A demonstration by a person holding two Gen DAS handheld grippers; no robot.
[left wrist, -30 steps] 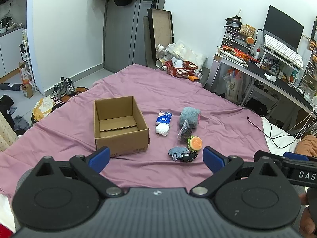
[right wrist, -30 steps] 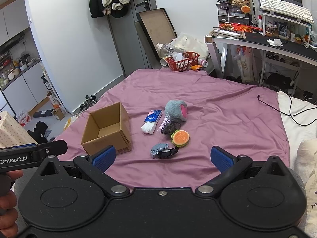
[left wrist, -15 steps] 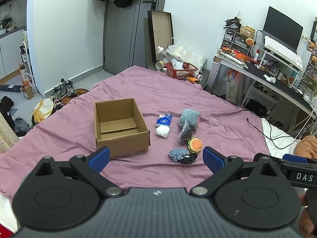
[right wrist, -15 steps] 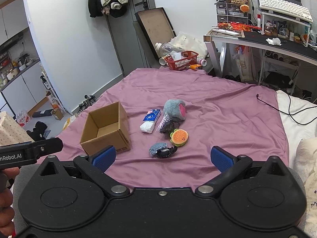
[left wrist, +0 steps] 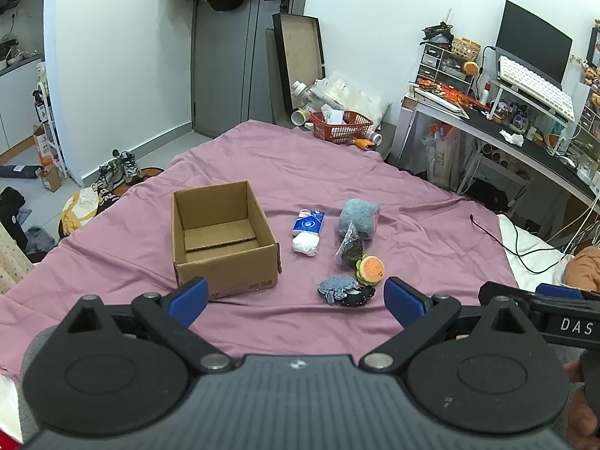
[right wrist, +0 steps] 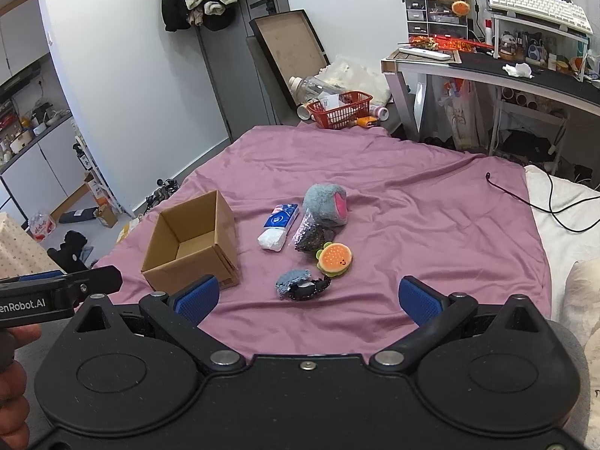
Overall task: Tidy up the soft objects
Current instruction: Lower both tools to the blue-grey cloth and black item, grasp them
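An empty cardboard box (left wrist: 221, 236) (right wrist: 193, 240) stands open on the purple bedsheet. To its right lie a blue-and-white tissue pack (left wrist: 307, 230) (right wrist: 279, 227), a grey-blue plush roll (left wrist: 358, 217) (right wrist: 325, 204), a dark bag in clear plastic (left wrist: 349, 249) (right wrist: 311, 236), a burger plush (left wrist: 371, 269) (right wrist: 335, 258) and a small grey-and-black soft piece (left wrist: 345, 291) (right wrist: 300, 285). My left gripper (left wrist: 296, 298) is open and holds nothing, well short of the items. My right gripper (right wrist: 307, 298) is open too, hovering before the same group.
A red basket (left wrist: 341, 125), bottles and a leaning frame crowd the floor beyond the bed. On the right stands a cluttered desk (right wrist: 487, 71) with a keyboard and monitor. A black cable (right wrist: 525, 198) crosses the sheet's right side. Shoes and bags lie on the floor left.
Both views drew back and up very slightly, so the box and soft items sit a touch lower and smaller. Nothing on the bed has moved; both grippers stay open.
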